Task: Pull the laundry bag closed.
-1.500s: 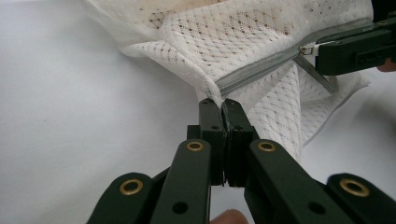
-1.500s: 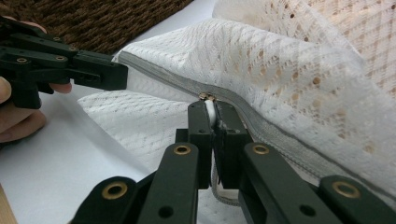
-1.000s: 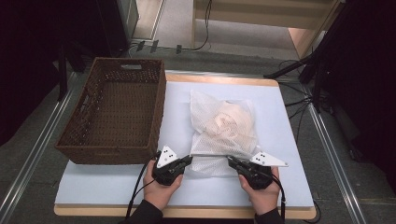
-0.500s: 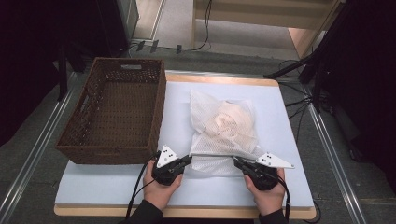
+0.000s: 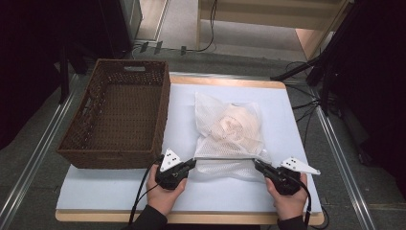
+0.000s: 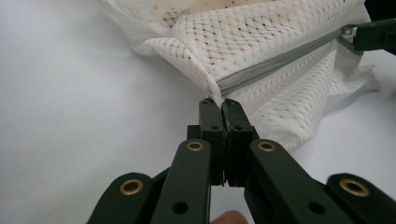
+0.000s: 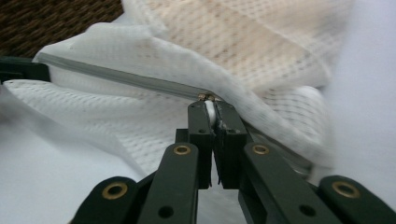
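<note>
A white mesh bag [image 5: 229,132] with a beige garment inside lies on the white table top. Its grey zipper [image 5: 225,157] runs taut along the near side between my two grippers. My left gripper [image 5: 193,163] is shut on the zipper's left end at the bag's corner [image 6: 219,93], seen close in the left gripper view [image 6: 223,106]. My right gripper [image 5: 256,165] is shut on the zipper pull [image 7: 206,97], with its jaws [image 7: 210,108] pinching the small tab. Each gripper view shows the other gripper far off at the zipper's other end.
A brown wicker basket [image 5: 81,143] stands on the left of the table, close to my left gripper. The white table top [image 5: 115,189] has free room in front of the basket and the bag. Cables and stands lie on the floor beyond the table's right edge.
My right gripper has moved to the right with the zipper pull, so the taut stretch of zipper between the grippers is longer. The left gripper has stayed put.
</note>
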### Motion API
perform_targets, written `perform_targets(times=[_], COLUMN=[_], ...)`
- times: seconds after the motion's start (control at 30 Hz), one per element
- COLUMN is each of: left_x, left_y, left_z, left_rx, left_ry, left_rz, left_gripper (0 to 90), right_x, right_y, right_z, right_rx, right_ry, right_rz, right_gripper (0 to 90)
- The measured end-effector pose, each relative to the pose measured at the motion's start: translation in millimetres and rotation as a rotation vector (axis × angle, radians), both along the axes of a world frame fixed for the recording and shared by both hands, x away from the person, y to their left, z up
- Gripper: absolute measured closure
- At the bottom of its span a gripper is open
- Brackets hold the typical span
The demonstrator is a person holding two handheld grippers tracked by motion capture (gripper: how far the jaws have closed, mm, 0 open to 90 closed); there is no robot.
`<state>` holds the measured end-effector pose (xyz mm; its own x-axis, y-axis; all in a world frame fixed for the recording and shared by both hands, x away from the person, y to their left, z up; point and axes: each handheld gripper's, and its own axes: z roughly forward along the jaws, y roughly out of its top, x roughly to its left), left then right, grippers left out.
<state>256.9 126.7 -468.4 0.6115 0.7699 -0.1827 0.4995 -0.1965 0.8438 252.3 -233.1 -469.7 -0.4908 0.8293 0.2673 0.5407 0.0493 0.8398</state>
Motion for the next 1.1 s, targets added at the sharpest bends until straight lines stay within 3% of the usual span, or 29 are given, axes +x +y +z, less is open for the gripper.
perform_targets(times=[0.1,0.37,0.7,0.8,0.83,0.87,0.93,0.97,1.1], left_x=[0.2,-0.3,-0.5,-0.8,1.5,3.1,3.4,0.0,0.1], left_y=[0.2,-0.4,-0.2,2.0,8.6,11.1,11.1,4.6,3.7], left_z=[0.0,0.0,0.2,0.8,1.0,0.8,0.6,0.7,0.5], left_rx=[-0.002,-0.003,-0.002,-0.005,-0.044,-0.066,-0.068,-0.022,-0.017], left_ry=[0.001,-0.002,-0.004,-0.005,0.017,0.037,0.04,0.008,0.009], left_rz=[-0.001,-0.002,0.0,0.034,0.056,0.055,0.042,0.029,0.02], left_gripper=[89.3,89.4,89.4,89.5,89.5,89.5,89.5,89.5,89.5], right_x=[0.9,-2.1,-6.4,-7.9,-9.9,-10.7,-10.8,-12.7,-13.3], right_y=[-13.0,-28.9,-36.8,-38.5,-43.0,-48.6,-55.0,-61.7,-63.9], right_z=[-1.6,-2.4,-2.1,-1.9,-0.3,0.5,0.2,-1.6,-3.8], right_rx=[0.003,0.013,0.013,0.018,0.005,0.022,0.042,0.047,0.037], right_ry=[0.007,0.011,0.025,0.029,0.031,0.037,0.036,0.044,0.051], right_rz=[-0.03,-0.034,-0.027,-0.024,-0.064,-0.075,-0.076,-0.078,-0.087], right_gripper=[87.0,87.0,87.0,87.1,87.1,87.1,87.1,87.1,87.1])
